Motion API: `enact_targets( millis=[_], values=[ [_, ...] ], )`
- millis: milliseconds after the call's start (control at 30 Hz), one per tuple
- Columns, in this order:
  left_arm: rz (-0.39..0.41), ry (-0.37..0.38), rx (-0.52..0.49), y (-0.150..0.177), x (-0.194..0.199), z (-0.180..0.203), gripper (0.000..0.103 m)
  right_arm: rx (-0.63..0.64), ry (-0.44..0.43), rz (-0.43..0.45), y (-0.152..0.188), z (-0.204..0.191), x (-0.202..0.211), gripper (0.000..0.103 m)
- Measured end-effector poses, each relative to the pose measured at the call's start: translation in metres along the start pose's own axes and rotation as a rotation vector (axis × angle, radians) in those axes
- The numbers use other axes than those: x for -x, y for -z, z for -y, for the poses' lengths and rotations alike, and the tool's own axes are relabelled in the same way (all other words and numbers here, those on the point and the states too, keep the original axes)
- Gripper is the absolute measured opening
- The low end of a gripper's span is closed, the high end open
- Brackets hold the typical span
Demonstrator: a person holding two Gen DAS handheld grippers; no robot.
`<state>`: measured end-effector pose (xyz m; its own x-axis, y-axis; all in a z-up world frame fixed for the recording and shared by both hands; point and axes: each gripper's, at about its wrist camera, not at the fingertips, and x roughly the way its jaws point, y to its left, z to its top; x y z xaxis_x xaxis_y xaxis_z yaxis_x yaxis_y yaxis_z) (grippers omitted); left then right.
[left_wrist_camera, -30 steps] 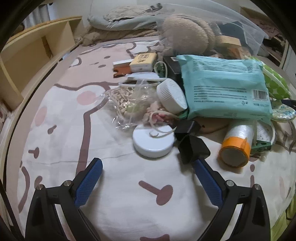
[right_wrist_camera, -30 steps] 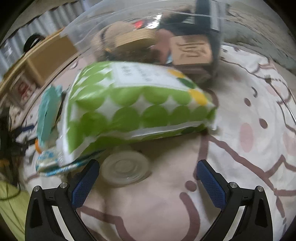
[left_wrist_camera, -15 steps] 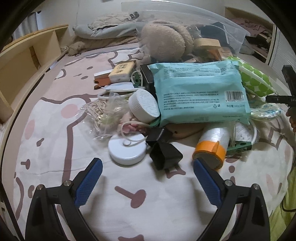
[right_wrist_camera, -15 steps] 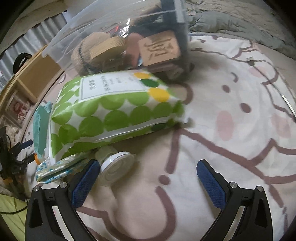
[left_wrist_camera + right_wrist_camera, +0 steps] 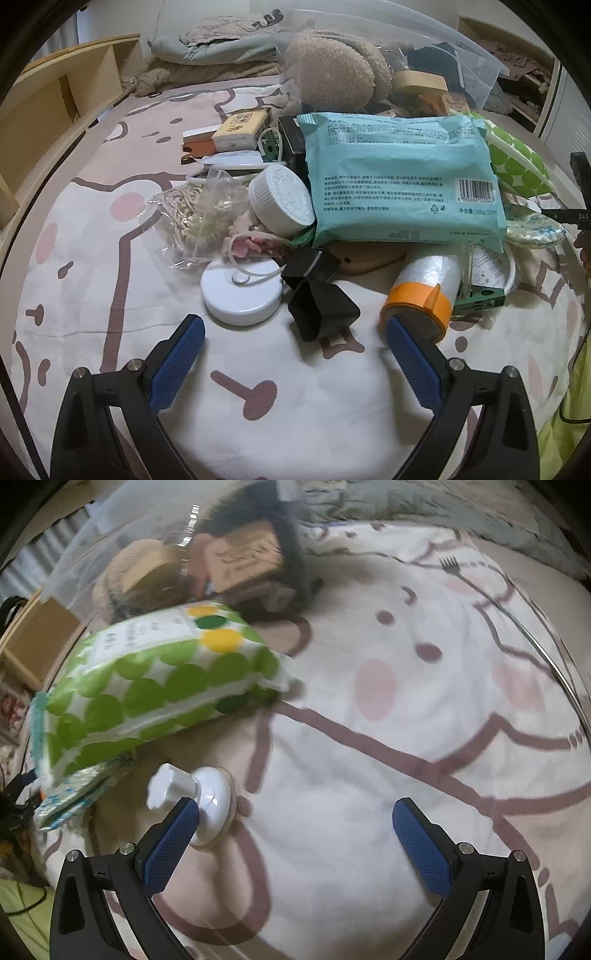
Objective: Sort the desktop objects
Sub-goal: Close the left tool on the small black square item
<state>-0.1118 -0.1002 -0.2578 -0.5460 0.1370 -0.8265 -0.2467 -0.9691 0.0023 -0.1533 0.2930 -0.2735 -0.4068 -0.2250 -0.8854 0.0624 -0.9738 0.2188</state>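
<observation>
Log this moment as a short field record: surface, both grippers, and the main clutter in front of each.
surface: cartoon-print bedsheet
left gripper: open, empty, above the sheet
ahead of left gripper: black adapter, white round disc, orange-capped roll
pile behind: teal wipes pack resting on other items, white jar beside it
right gripper: open, empty
near right gripper: white suction hook by its left finger; contact unclear
beside it: green-dotted pack
rear: clear plastic bin, contents blurred
</observation>
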Motion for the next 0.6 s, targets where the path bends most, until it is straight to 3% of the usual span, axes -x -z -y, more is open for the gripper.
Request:
enact_targets(
  millis=[300, 600],
  values=[
    [-0.011, -0.01, -0.002, 0.0, -0.007, 0.003, 0.098, 0.048, 0.034, 0.036, 0.008, 0.0, -0.004, 0.103],
    [-0.024, 0.048, 0.014, -0.002, -0.005, 0.006, 0.079, 0.061, 0.032, 0.072, 0.013, 0.004, -0.004, 0.103]
  ],
)
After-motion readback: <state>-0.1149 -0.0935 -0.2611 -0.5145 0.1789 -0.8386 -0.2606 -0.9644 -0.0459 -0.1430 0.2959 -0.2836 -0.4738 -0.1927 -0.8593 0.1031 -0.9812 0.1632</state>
